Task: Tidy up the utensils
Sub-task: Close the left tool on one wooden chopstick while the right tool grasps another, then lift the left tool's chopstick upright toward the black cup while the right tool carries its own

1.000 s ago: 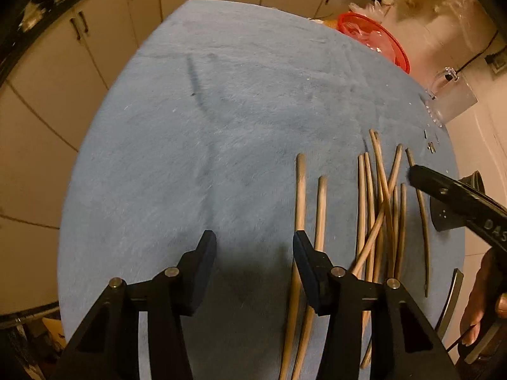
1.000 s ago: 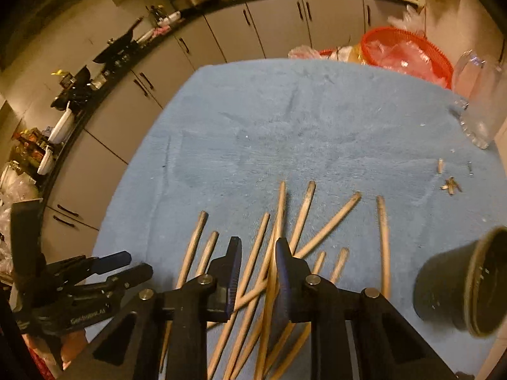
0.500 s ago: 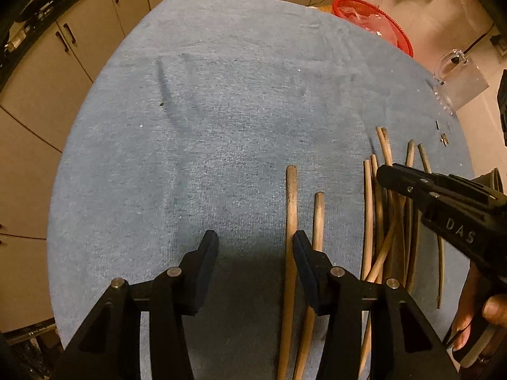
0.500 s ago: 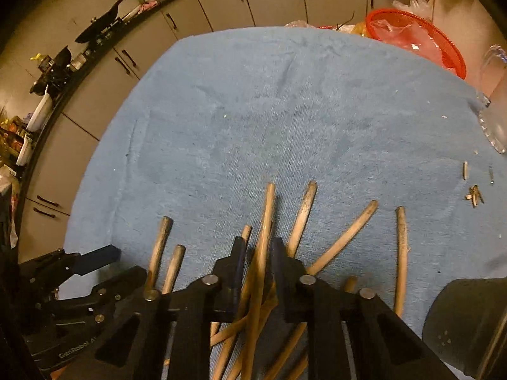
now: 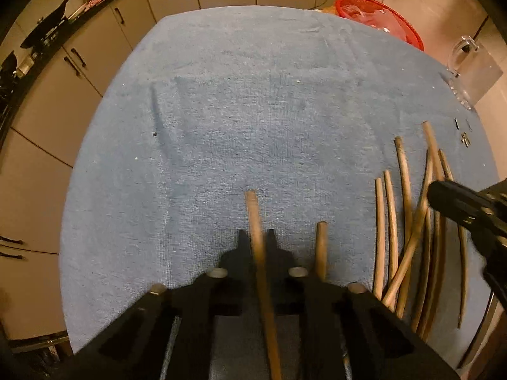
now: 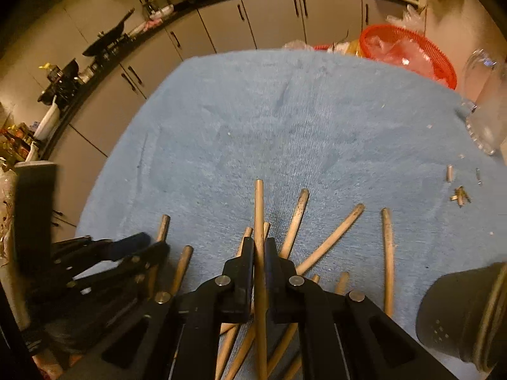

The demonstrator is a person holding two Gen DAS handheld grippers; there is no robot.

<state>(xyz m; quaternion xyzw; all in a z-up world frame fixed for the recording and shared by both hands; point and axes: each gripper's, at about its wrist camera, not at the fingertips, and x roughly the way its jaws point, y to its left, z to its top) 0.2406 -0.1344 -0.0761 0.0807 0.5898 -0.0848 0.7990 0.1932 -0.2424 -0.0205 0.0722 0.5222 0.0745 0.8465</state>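
- Kitchen cabinets curve round behind the table [image 5: 253, 101], which has a blue towel over it.
- Both tongs have just snapped closed: left tongs [image 5: 256, 237] now pinch one chopstick [image 5: 255, 218] that a moment ago lay loose between wide jaws, right tongs [image 6: 259, 247] pinch another chopstick [image 6: 259, 209] out of the pile [image 6: 317, 247].
- So each hand looks ready to lift one stick, probably toward the dark cup [image 6: 459, 313] just right of the pile.
- Nearby: a spare stick [image 5: 321, 247] right beside the left tongs, red basket [image 6: 408, 53] and clear jug [image 5: 472, 72] at the far edge.
- Crossed sticks under the right one could get dragged along.
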